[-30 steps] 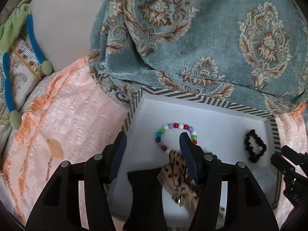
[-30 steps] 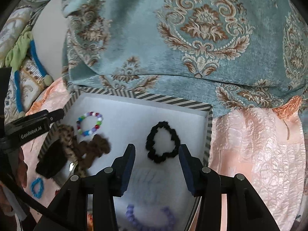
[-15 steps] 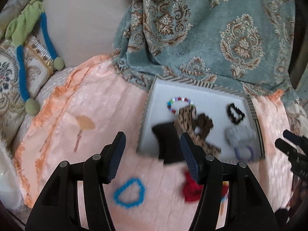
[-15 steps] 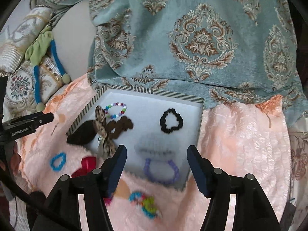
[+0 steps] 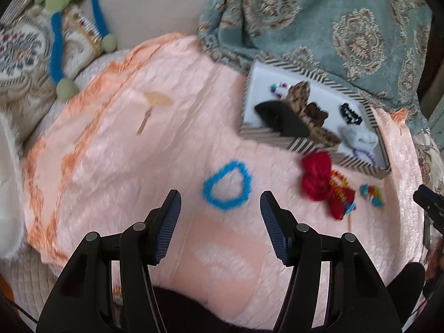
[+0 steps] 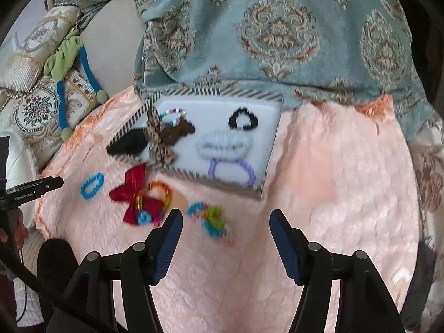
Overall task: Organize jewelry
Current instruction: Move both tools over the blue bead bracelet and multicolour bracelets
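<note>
Both grippers are up off the bed now, hanging above the peach quilt point(image 5: 116, 149) with nothing in either one. The left gripper point(image 5: 220, 204) has its jaws spread wide, angled down and forward, and the blue scrunchie point(image 5: 227, 184) lies flat on the quilt just ahead of the gap between the fingertips, not touched by either. Over on the right, the right gripper point(image 6: 226, 223) is just as wide, empty too, and tipped forward over the loose pieces near the front edge of the bed.

The striped-rim tray point(image 6: 273, 138) sits further back, butted up against the teal damask cloth point(image 6: 277, 36). Inside it: a multicoloured bead bracelet point(image 6: 173, 115) at the back left, a leopard-print bow point(image 6: 156, 138) overlapping a brown scrunchie point(image 6: 177, 133), a black scrunchie point(image 6: 243, 119) at the back right, a pale grey scrunchie point(image 6: 223, 145) in the middle, and a purple bead bracelet point(image 6: 231, 170) at the front. A black fabric piece point(image 6: 127, 144) hangs over the tray's left rim, half in, half out.

Outside the tray, on the quilt: a red bow point(image 6: 136, 194) with a rainbow bead ring point(image 6: 154, 202) lying on top of it, and beside that a small heap of bright beads point(image 6: 211, 220), too smeared in both views to say whether it is one piece or several. The heap sits just in front of the right gripper's left fingertip point(image 6: 169, 238).
</note>
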A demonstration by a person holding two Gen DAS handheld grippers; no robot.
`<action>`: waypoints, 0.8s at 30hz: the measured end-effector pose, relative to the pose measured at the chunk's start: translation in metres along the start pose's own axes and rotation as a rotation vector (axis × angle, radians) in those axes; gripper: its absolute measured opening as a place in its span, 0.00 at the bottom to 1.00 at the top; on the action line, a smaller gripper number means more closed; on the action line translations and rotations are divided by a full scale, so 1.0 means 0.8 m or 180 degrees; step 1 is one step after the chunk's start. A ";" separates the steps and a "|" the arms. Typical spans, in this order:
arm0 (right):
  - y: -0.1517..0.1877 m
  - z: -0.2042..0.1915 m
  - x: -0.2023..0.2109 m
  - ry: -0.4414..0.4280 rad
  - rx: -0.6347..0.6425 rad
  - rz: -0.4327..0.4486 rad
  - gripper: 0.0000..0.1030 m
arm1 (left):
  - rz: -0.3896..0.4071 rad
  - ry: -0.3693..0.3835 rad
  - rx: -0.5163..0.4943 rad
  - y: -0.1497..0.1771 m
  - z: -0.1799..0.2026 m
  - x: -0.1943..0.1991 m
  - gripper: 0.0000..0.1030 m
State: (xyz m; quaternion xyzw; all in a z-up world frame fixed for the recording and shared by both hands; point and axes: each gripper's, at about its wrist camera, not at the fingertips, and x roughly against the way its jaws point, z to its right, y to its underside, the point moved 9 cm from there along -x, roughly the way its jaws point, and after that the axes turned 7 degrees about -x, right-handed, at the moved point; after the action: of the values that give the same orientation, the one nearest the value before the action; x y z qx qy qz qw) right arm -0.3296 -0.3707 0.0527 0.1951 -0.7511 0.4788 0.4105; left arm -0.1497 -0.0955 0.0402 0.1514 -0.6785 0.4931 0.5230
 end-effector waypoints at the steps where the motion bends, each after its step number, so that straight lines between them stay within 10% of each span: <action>1: 0.005 0.001 -0.002 0.0007 -0.0004 -0.0022 0.61 | -0.0018 0.0007 0.0034 0.008 -0.004 -0.001 0.58; 24: 0.041 -0.003 -0.048 -0.0104 -0.0037 -0.0181 0.61 | -0.0109 -0.0016 0.0358 0.037 -0.040 -0.019 0.58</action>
State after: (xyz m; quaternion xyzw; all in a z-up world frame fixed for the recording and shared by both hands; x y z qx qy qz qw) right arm -0.3284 -0.3570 0.0043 0.2217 -0.7547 0.4593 0.4127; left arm -0.1468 -0.0604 0.0109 0.1935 -0.6483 0.5211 0.5204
